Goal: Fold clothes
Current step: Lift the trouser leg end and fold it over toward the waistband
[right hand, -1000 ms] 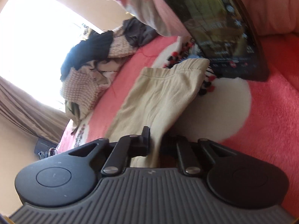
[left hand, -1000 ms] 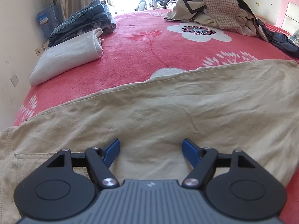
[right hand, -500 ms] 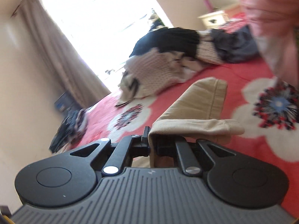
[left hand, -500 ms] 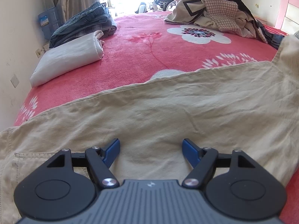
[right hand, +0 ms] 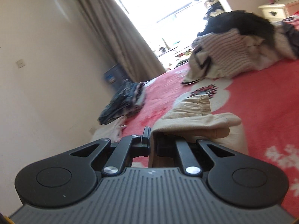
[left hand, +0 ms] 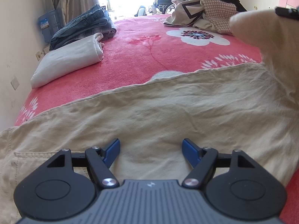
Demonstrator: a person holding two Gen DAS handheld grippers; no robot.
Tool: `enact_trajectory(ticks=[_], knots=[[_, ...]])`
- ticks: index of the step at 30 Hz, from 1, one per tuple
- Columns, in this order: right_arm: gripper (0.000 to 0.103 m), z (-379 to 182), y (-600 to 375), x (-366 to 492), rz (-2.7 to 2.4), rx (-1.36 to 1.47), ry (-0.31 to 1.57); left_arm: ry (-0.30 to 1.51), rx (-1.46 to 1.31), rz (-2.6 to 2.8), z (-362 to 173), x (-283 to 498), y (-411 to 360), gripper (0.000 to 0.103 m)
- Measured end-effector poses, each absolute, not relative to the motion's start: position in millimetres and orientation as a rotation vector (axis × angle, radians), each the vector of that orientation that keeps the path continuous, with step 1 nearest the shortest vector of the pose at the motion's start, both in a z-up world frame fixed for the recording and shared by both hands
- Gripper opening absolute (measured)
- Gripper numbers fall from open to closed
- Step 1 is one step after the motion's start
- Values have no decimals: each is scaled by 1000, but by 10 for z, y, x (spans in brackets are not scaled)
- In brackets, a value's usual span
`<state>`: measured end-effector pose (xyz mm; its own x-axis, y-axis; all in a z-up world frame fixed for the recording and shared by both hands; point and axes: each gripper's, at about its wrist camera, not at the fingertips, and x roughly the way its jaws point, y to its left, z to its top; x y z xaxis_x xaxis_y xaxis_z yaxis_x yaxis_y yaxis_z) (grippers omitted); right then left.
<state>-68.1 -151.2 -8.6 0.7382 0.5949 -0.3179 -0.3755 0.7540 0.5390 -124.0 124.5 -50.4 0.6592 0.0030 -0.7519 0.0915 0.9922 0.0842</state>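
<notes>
Red floral bed (left hand: pixel 149 56), beige trousers (left hand: pixel 168 112), right gripper (right hand: pixel 153 141) gripping trousers

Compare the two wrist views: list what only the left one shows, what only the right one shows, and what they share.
Left only: the open left gripper resting on the spread beige trousers, their pocket seam, and the whole folded white cloth.

Right only: the right gripper shut on the lifted trouser end, a nightstand and a wall switch.

Both: red floral blanket, folded jeans stack, unfolded clothes pile, curtain.
</notes>
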Motion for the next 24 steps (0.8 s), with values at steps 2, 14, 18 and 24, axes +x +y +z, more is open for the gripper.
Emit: enact_trajectory(ticks=[2,14,18,24], knots=[[5,-56,-1354,-664,603,461,509,847,116,-52,-505,-1245,1248,75],[5,86,-467,-675,861,398,547,820,106,-70,-525,-1279,1288,75],[5,102,-217,-762,923,357,557,808,103,-87,-534,-1287,1315,75],[5,126,159,-893,1015,294,572,813,73,-80,-427,-1340,1444,68]])
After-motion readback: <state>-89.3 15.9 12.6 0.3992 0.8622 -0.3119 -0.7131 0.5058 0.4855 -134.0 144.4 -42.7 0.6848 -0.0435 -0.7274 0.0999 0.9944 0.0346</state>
